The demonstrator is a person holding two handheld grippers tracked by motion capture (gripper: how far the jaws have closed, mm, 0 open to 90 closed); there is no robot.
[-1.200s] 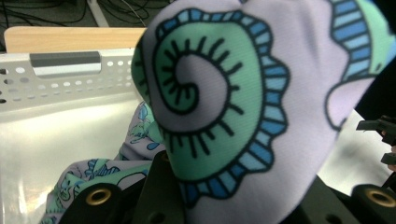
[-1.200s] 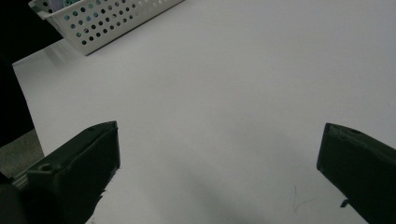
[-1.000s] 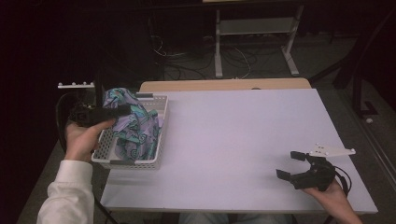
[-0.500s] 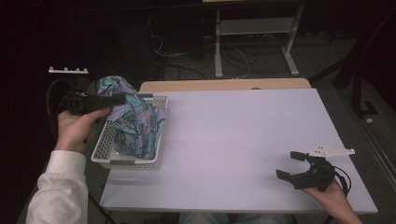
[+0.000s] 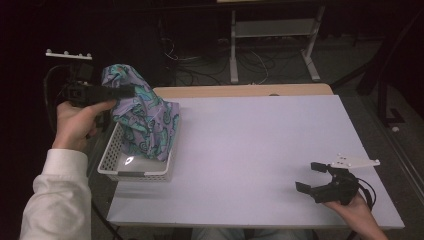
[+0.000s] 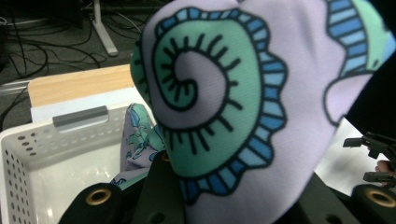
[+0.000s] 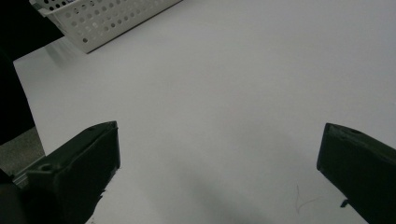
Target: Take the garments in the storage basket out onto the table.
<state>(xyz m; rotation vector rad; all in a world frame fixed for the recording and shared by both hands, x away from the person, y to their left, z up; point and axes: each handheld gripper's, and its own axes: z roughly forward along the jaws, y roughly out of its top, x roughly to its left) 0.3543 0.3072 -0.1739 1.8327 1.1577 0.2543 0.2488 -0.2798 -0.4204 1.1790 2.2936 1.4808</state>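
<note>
My left gripper (image 5: 117, 93) has risen, clenching the paisley cloth (image 5: 142, 120) above the white basket (image 5: 132, 172); my right gripper (image 5: 320, 182), released, idles at four o'clock.

No readable writing anywhere right now: no label, brand, number or sign. The patterned cloth (image 5: 142, 112) carries spirals only, no letters, and the white basket (image 5: 112, 159) is unmarked.
</note>
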